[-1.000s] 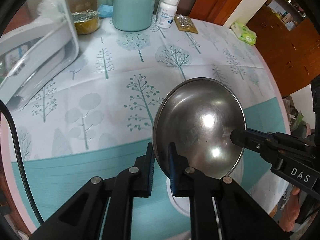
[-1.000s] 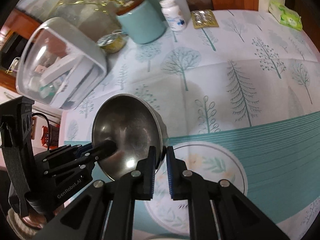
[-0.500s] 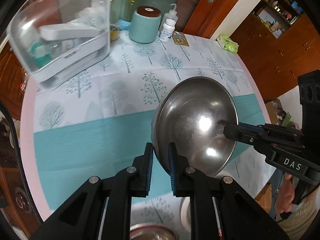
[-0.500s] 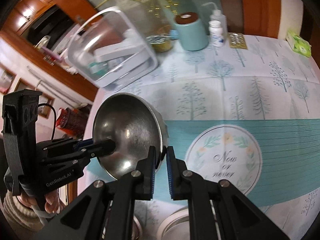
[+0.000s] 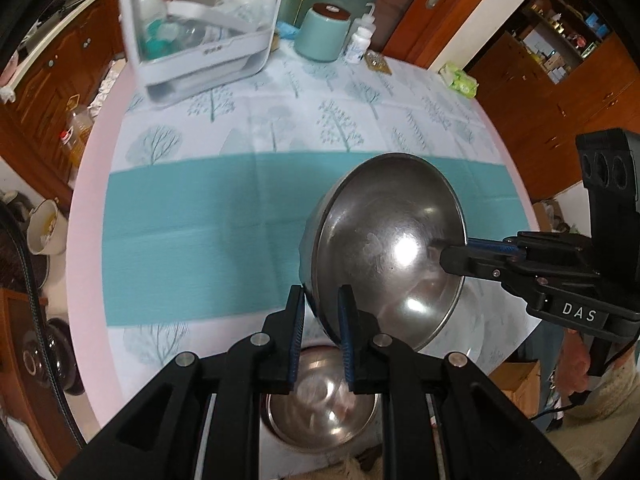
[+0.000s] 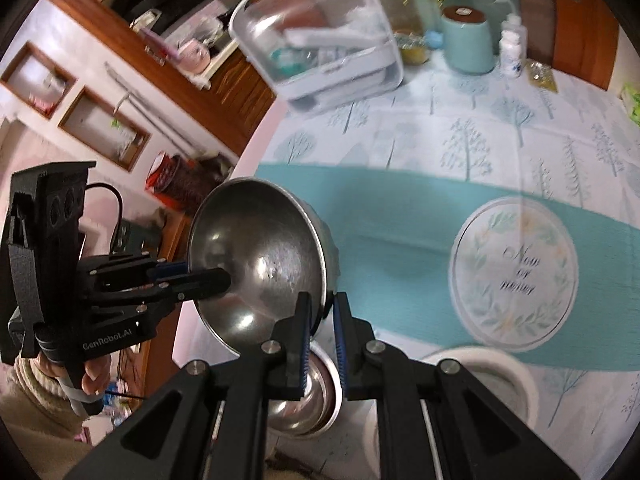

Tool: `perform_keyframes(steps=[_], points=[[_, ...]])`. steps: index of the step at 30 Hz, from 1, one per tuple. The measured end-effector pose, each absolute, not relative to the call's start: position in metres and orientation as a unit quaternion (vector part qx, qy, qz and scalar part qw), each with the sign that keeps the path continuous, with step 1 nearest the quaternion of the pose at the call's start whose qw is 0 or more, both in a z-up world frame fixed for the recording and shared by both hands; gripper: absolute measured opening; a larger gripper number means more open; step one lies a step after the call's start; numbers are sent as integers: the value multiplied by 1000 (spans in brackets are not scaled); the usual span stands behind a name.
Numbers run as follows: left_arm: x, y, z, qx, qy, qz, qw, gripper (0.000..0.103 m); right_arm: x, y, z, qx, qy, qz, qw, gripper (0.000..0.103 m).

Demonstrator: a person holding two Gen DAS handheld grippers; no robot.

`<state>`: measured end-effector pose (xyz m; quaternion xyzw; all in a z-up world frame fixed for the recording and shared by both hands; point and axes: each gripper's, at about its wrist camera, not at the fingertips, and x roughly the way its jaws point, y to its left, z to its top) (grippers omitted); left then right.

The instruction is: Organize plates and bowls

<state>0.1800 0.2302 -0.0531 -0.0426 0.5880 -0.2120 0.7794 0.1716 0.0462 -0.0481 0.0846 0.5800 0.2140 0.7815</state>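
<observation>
I am working over the round table (image 5: 168,208), its tree-print cloth carrying a printed plate (image 6: 516,272) and, at the near edge, a second steel bowl (image 5: 320,408). Between my hands I am holding a steel bowl (image 5: 384,248) in the air, tilted on edge above that second one. My left gripper (image 5: 320,320) and right gripper (image 6: 320,328) are each clamping opposite points of its thin rim, jaws nearly closed. It looks light and stiff but slick, so the rim is probably the only sure hold.
</observation>
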Motion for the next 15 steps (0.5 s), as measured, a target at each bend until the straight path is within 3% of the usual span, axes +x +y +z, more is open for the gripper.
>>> perform_keyframes(steps=[15], points=[[121, 233, -99, -28, 617, -193, 762, 16, 120, 70, -93, 56, 623, 223, 747, 12]])
